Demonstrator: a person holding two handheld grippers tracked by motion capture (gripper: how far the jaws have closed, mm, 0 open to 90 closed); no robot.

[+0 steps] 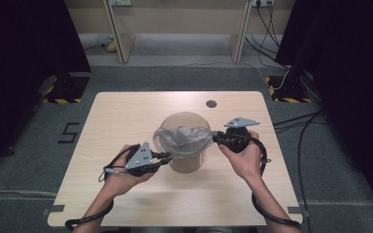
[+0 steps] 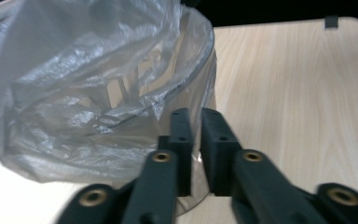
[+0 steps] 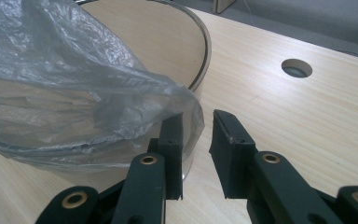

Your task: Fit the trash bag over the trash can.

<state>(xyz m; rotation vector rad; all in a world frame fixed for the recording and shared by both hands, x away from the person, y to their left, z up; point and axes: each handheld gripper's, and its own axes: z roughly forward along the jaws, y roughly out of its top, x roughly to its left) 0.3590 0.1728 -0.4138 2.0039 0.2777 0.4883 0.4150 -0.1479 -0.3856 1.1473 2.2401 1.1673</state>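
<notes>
Draping crinkled clear bag [image 1: 182, 137] over round transparent bin [image 1: 187, 158]; left tongs [image 2: 195, 122] released, right tongs [image 3: 198, 123] released.

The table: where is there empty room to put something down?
The table is bare along its far edge, from the left corner to the round hole, and across the near strip below the hands. The middle is crowded: the clear bin with its plastic bag, the left gripper and right gripper beside it.
</notes>
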